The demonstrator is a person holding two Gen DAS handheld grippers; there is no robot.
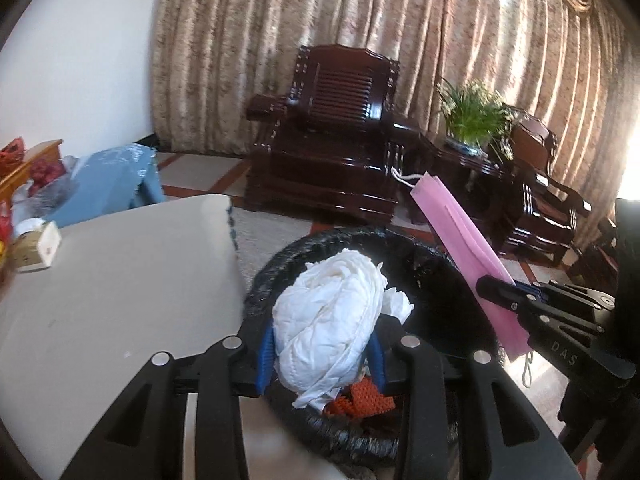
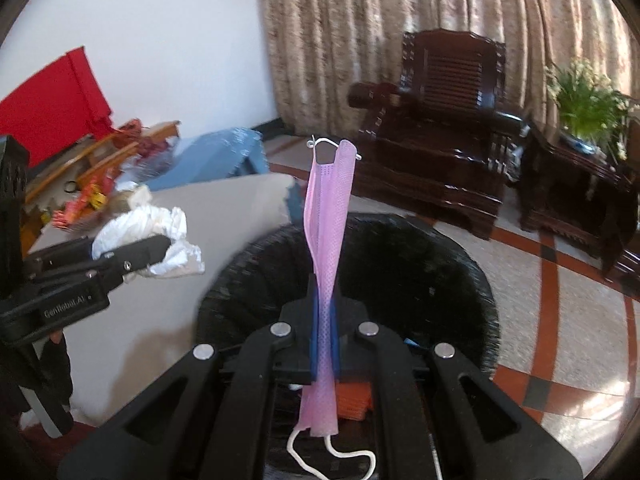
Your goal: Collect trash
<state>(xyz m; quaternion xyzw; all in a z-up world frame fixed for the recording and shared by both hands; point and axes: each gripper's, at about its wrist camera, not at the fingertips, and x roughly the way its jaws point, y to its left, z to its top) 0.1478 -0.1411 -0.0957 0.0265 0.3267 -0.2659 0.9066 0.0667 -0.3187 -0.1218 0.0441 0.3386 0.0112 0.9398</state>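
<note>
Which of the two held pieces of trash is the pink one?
The folded face mask in the right gripper; the left gripper holds crumpled white tissue.

Counts: 2 grippers, left gripper (image 1: 322,354) and right gripper (image 2: 325,334). 1 wad of white tissue (image 1: 334,322). 1 pink face mask (image 2: 326,220). 1 black-lined trash bin (image 2: 432,248). 1 orange mesh piece (image 1: 362,398) inside it. 1 bench (image 1: 120,280). 2 dark wooden armchairs, armchair (image 1: 328,132) plus second armchair (image 1: 536,184). 1 potted plant (image 1: 474,116).
</note>
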